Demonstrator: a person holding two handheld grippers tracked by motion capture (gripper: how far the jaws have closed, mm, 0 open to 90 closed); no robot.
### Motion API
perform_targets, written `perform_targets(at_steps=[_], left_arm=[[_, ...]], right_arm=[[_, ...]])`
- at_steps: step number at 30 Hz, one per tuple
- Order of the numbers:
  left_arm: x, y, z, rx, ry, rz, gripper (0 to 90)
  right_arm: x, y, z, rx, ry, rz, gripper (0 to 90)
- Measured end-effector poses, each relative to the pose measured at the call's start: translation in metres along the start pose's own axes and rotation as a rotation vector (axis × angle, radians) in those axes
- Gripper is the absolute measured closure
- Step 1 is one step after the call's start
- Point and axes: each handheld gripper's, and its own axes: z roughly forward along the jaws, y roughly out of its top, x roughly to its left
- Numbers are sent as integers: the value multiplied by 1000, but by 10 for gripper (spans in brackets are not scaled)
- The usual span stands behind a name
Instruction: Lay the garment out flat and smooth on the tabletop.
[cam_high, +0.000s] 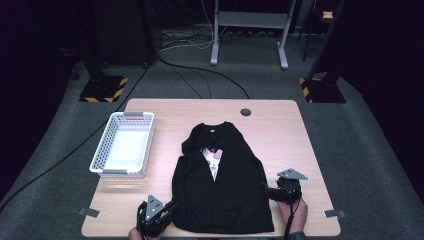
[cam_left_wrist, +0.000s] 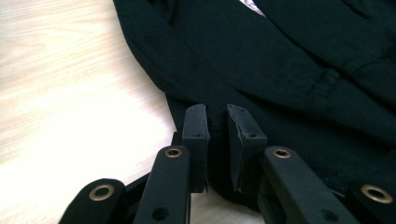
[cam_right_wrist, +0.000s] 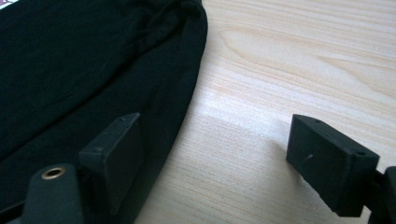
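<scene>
A black garment (cam_high: 220, 185) lies flat in the middle of the wooden table (cam_high: 280, 130), with a patterned white lining showing at its open neck. My left gripper (cam_high: 171, 205) sits at the garment's near left corner. In the left gripper view its jaws (cam_left_wrist: 219, 135) stand nearly together, shut on a fold of the black cloth (cam_left_wrist: 280, 70). My right gripper (cam_high: 266, 190) rests at the garment's right edge. It stands open (cam_right_wrist: 219, 158), one pad over the cloth's edge (cam_right_wrist: 93, 70) and the other over bare wood.
An empty white mesh basket (cam_high: 100, 150) stands on the table's left side. A round cable hole (cam_high: 245, 112) is at the far edge. Tape marks sit at both near corners. Beyond the table are cables, stand feet and a grey frame.
</scene>
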Motion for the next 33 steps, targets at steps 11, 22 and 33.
perform_targets(at_steps=[11, 22, 33], left_arm=[[16, -14, -18, 20, 35, -34, 744], [22, -12, -37, -55, 48, -63, 509], [25, 33, -2, -24, -46, -12, 304]], right_arm=[[0, 0, 0, -1, -1, -1, 181], [0, 0, 0, -1, 0, -1, 181], [0, 1, 1, -1, 3, -3, 180]])
